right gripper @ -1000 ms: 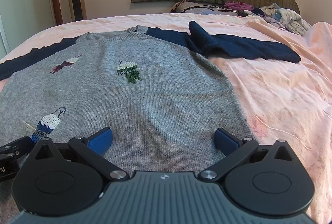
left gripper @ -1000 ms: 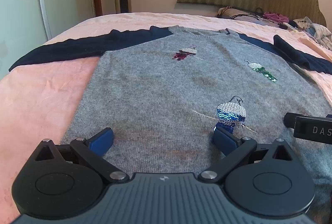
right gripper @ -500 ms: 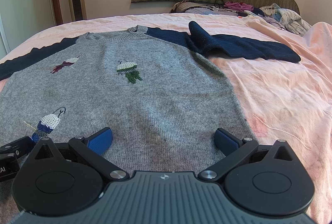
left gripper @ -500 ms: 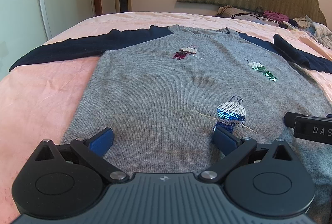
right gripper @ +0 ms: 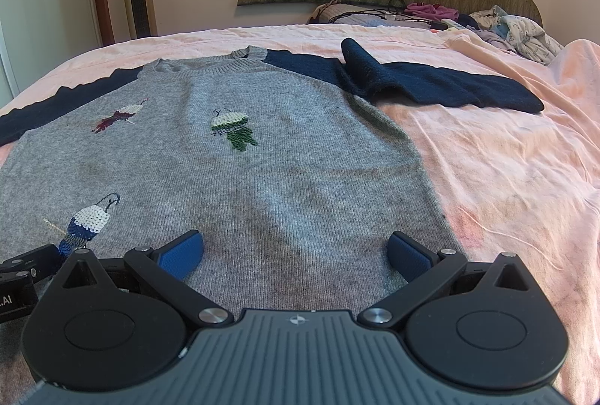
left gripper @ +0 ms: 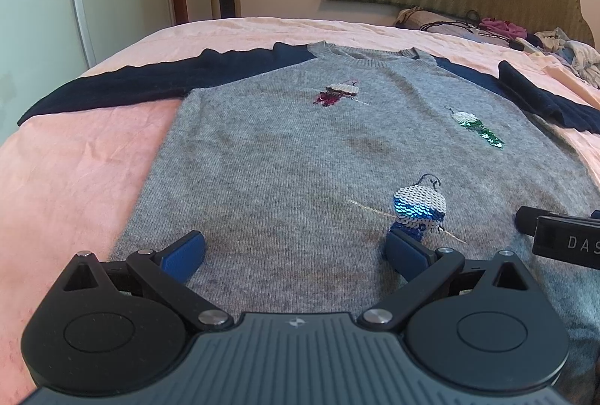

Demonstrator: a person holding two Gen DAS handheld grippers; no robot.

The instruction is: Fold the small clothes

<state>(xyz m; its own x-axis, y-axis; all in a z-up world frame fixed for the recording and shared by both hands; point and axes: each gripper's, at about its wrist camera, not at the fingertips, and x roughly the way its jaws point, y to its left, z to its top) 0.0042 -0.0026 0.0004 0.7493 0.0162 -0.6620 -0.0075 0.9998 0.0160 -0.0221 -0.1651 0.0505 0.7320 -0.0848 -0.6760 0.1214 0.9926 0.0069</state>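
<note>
Left wrist view: a grey sweater (left gripper: 300,157) with navy sleeves is seen spread face up on the pink bedsheet (left gripper: 75,172), its left sleeve (left gripper: 123,86) stretched out flat toward the bed's edge. No fold can be made out in the body, so the folding is judged to be at its very start. The left gripper (left gripper: 294,251) is held over the hem with its jaws wide apart, nothing between them. Further right, a sequinned blue bird (left gripper: 418,208) lies just ahead of one fingertip. In the right wrist view, the right gripper (right gripper: 296,251) is likewise spread wide and empty over the hem near the sweater's right side. The right sleeve (right gripper: 431,86) is rumpled near the shoulder, not folded in. Both sleeves and the body are judged still to be folded.
</note>
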